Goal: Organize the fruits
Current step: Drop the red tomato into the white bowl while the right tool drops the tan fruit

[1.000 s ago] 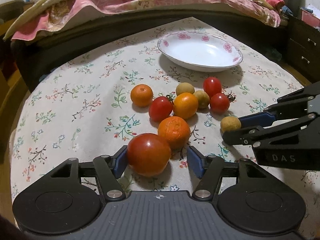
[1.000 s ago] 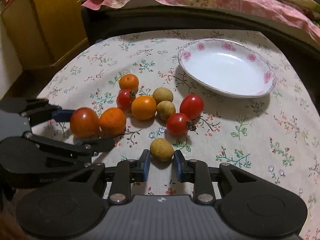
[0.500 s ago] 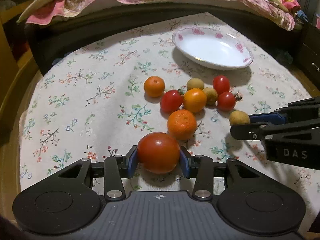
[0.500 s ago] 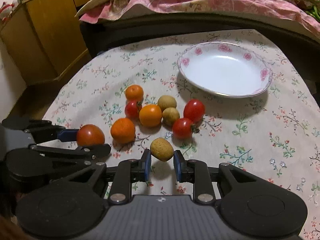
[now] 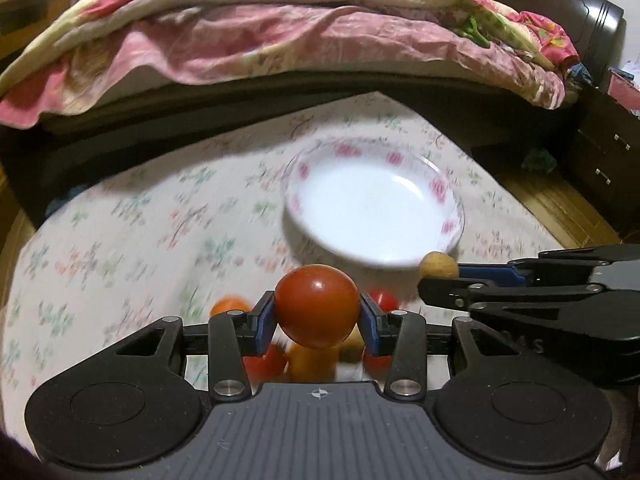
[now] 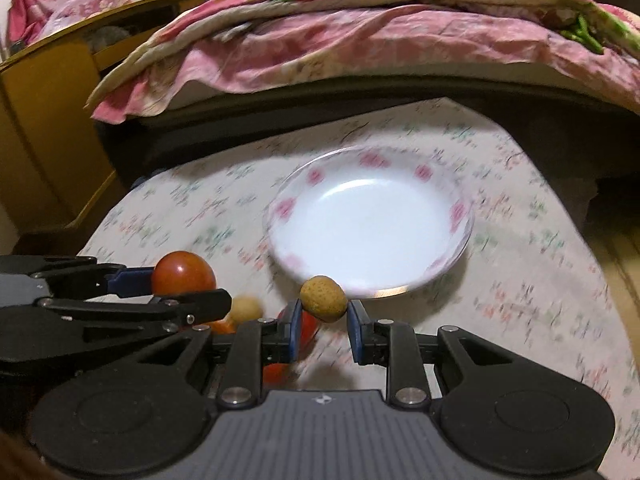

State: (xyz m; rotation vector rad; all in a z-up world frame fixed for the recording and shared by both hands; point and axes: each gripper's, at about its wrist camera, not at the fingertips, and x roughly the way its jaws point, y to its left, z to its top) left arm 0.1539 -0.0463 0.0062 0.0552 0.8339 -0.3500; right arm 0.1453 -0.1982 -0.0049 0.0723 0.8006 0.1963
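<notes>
Here we hold a tomato (image 5: 317,306) clamped in the left claw (image 5: 318,322), lifted above the floral tabletop (image 5: 132,232), while the right claw (image 6: 323,320) grips a small tan fruit (image 6: 323,299) raised at the near rim of the plate (image 6: 456,213). Below both claws we see the remaining fruits (image 5: 266,360) on the tabletop, blurred and partly hidden by the claw bodies, and the white plate with pink flowers lies ahead of them. Beyond the tabletop we see a bed (image 5: 280,40) with a pink quilt.
</notes>
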